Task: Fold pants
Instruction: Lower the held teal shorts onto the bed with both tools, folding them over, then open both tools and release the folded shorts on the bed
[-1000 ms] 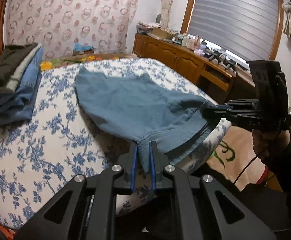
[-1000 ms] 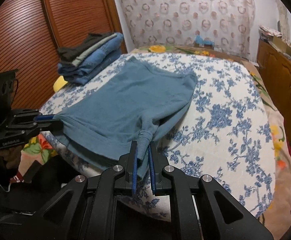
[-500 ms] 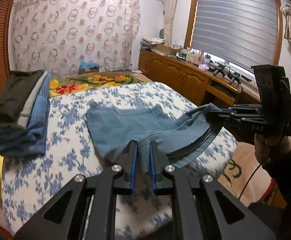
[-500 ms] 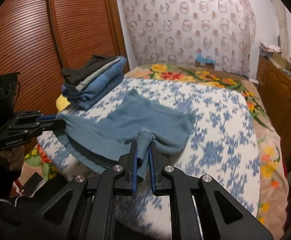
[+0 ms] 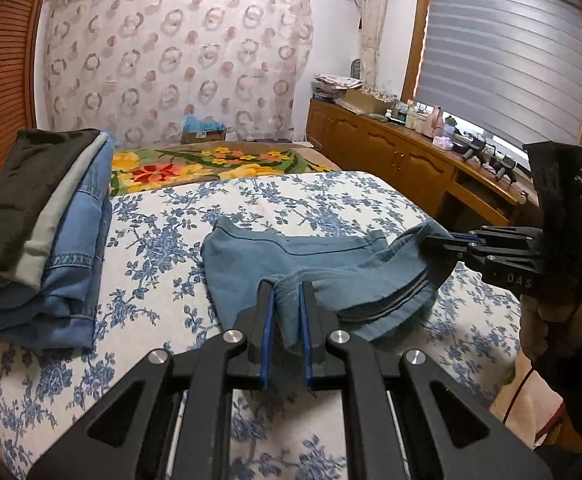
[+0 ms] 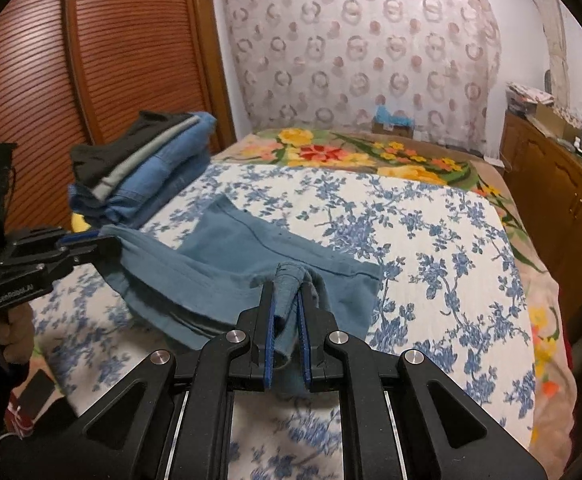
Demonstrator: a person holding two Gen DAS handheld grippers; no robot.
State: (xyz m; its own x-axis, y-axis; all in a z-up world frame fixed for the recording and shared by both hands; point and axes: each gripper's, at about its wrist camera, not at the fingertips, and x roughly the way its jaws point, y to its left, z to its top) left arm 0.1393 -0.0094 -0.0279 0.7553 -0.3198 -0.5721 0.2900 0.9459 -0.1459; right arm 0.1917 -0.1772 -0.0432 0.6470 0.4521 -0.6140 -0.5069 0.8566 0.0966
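While my left gripper [image 5: 287, 300] and right gripper [image 6: 285, 300] each pinch a bunched edge of the blue pants [image 5: 311, 258], I see them doubled over on the floral bedspread [image 5: 163, 240].

- Illumination: indoor, moderate and even in both views; colours are slightly muted
- Light source: a thin strip of daylight shows under the lowered window blind [image 5: 507, 52] in the left wrist view; the source of the general room light cannot be told
- Shadows: soft and faint; a weak one lies under the raised edge of the pants [image 5: 331, 264] on the bedspread [image 5: 163, 240]
- Glare: small bright spots on the silver bolts of the left gripper [image 5: 287, 320] and right gripper [image 6: 287, 316]
- Distortion: strong fisheye bending; the wardrobe door [image 6: 71, 60] curves, and dark vignette fills the corners
- Sharpness: centre acceptable; mild blur on the stack of folded clothes [image 6: 143, 168] and on the near bedspread at the bottom edge
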